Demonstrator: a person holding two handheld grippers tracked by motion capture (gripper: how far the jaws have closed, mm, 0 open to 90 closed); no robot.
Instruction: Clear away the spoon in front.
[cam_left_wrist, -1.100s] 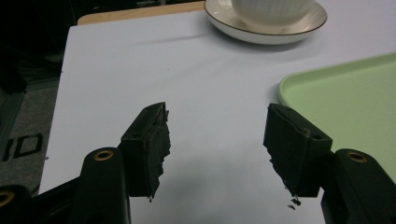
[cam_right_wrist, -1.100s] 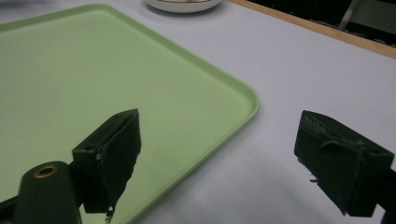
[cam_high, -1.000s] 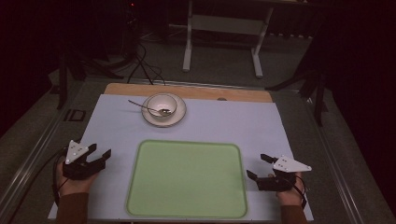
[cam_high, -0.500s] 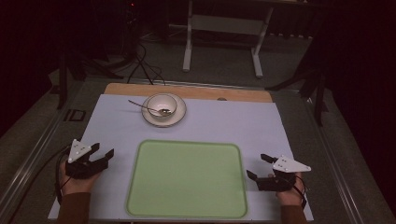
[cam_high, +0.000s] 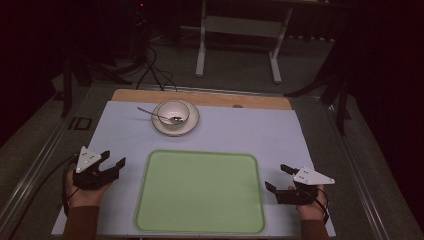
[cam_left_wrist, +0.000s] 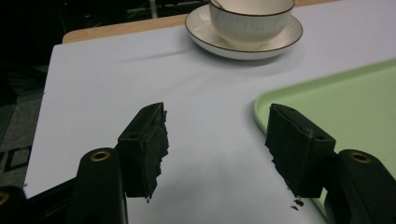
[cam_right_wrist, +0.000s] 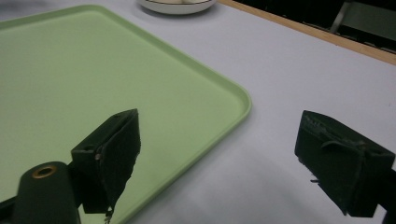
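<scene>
Resting as before beside the green tray (cam_high: 200, 192): left tool (cam_high: 111, 161), right tool (cam_high: 276, 178), jaws apart, empty.

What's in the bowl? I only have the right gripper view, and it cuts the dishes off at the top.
Observer: A spoon lies in the bowl, handle pointing left.
Operator: Is the bowl on the tray?
Observer: No, it sits on a saucer beyond the green tray.
Operator: And the left gripper?
Observer: The left gripper is open, left of the tray, holding nothing.
</scene>
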